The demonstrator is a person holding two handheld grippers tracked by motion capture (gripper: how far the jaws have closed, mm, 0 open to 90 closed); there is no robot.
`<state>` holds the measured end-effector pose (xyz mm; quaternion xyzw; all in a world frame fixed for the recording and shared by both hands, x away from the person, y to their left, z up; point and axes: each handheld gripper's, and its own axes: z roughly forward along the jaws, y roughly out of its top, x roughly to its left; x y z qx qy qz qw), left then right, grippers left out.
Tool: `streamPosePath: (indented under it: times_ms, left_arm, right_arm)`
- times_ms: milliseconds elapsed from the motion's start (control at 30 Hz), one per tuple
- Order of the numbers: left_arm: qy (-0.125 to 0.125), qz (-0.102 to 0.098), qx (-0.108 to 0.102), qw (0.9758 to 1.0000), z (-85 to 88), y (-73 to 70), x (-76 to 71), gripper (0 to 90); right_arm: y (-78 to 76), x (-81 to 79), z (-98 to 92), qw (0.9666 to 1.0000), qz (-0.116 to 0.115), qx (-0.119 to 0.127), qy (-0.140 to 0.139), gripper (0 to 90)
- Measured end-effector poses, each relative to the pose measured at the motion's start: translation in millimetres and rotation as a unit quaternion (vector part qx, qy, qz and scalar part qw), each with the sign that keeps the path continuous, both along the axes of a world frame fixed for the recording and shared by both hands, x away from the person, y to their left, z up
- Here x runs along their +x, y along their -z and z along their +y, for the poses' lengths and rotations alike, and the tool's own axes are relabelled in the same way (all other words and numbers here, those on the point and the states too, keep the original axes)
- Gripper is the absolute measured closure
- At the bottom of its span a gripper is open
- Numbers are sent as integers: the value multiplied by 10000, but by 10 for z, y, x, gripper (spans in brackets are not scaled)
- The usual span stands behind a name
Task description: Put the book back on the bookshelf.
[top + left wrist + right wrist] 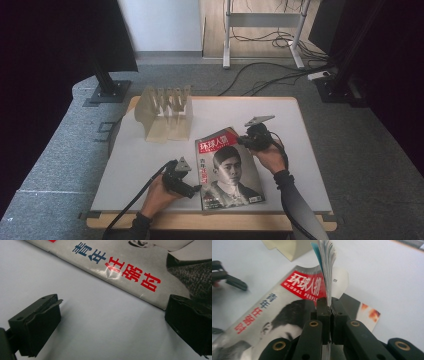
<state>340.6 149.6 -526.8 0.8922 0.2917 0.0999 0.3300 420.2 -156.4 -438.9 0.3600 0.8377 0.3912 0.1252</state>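
**Magazine edge pinched, lift just starting**

While the magazine (229, 169) lies flat near the front of the white counter (300, 150), most of its cover facing up, the right gripper (248, 140) has its jaws clamped together on a sheaf of pages at the magazine's far right corner. In the right gripper view those pages (327, 262) stand up in a fanned bunch above the closed jaws, and the cover curls just beside the red title band. The left gripper (198, 189) sits at the magazine's near left edge, jaws wide apart; in the left gripper view one jaw rests on bare counter beside the spine and the other sits at, perhaps just over, the printed edge, gripping nothing. A beige slotted rack (167, 112) stands well behind the magazine, toward the far left of the counter.

As I judge it, the step in hand is picking the magazine up, and the rack is the likely goal. The next move calls for the left jaws to close on the spine edge so the whole magazine rises rather than a few pages. Lifting by the right hold alone risks tearing or the pages slipping out.
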Motion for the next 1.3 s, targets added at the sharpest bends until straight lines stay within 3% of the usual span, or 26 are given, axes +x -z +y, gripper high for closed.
streamPosePath:
  times_ms: [100,133,167,233,567,700,900,1133,1300]
  left_arm:
    - [-2,95,-79,9999,30,-27,28,40]
    - [30,183,-205,9996,47,-40,48,54]
    - [78,359,-568,9977,70,-69,86,113]
    - [100,372,-641,9972,65,-84,103,133]
    - [478,478,-505,9964,-104,-116,271,146]
    - [691,609,-715,9932,-152,-107,315,165]
    - [923,769,-767,9898,-233,-99,366,186]
    - [1049,942,-799,9868,-252,-122,392,280]
    - [1033,1042,-933,9848,-204,-184,438,437]
  right_arm:
    - [-101,-58,37,9999,-134,-38,-77,866]
    - [-132,-73,44,9998,-176,-48,-104,867]
    - [-186,-101,53,9996,-247,-40,-145,867]
    - [-211,-113,57,9994,-289,-45,-168,867]
    - [-429,-253,42,9979,-574,17,-308,867]
    - [-510,-297,6,9972,-666,74,-337,867]
    - [-578,-345,-4,9961,-764,129,-422,867]
    - [-608,-371,16,9952,-820,132,-523,867]
    - [-656,-386,2,9942,-849,248,-609,867]
